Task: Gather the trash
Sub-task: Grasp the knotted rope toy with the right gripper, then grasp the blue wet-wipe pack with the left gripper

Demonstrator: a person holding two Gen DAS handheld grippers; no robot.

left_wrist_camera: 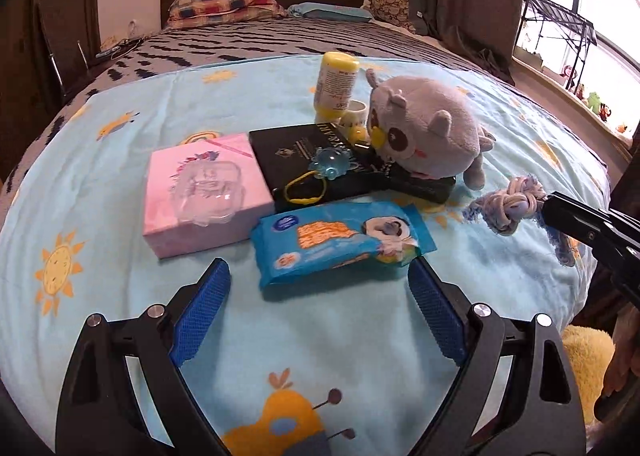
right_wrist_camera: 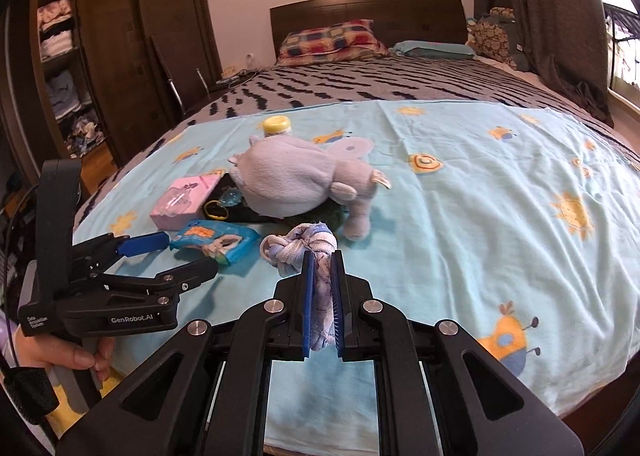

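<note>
The right gripper (right_wrist_camera: 321,256) is pinching a knotted rope toy (right_wrist_camera: 302,246), its blue pads pressed against the toy's pale, frayed length with the knot sticking out just past the fingertips. In the left wrist view the same toy (left_wrist_camera: 510,208) is showing at the right edge, with the right gripper's black finger (left_wrist_camera: 576,222) reaching in over it.

The left gripper (left_wrist_camera: 316,276) is hanging with its jaws spread wide, nothing between the pads; the near edge of a blue wipes packet (left_wrist_camera: 340,242) is lying just ahead of its fingertips. A hand (right_wrist_camera: 80,356) is holding that gripper's handle at the lower left of the right wrist view.

Everything is sitting on a light blue blanket (left_wrist_camera: 120,296) printed with suns and little creatures, spread over a bed with a dark zigzag cover. Behind the packet a pink box (left_wrist_camera: 204,196) with a clear plastic shell on top is lying beside a black box (left_wrist_camera: 320,168). On the black box are resting a blue plastic ring toy (left_wrist_camera: 330,164) with a yellow loop and part of a grey plush owl (left_wrist_camera: 428,132) (tilted, face toward the left camera). A yellow bottle (left_wrist_camera: 336,84) is standing behind the owl, a small cup at its foot.
</note>
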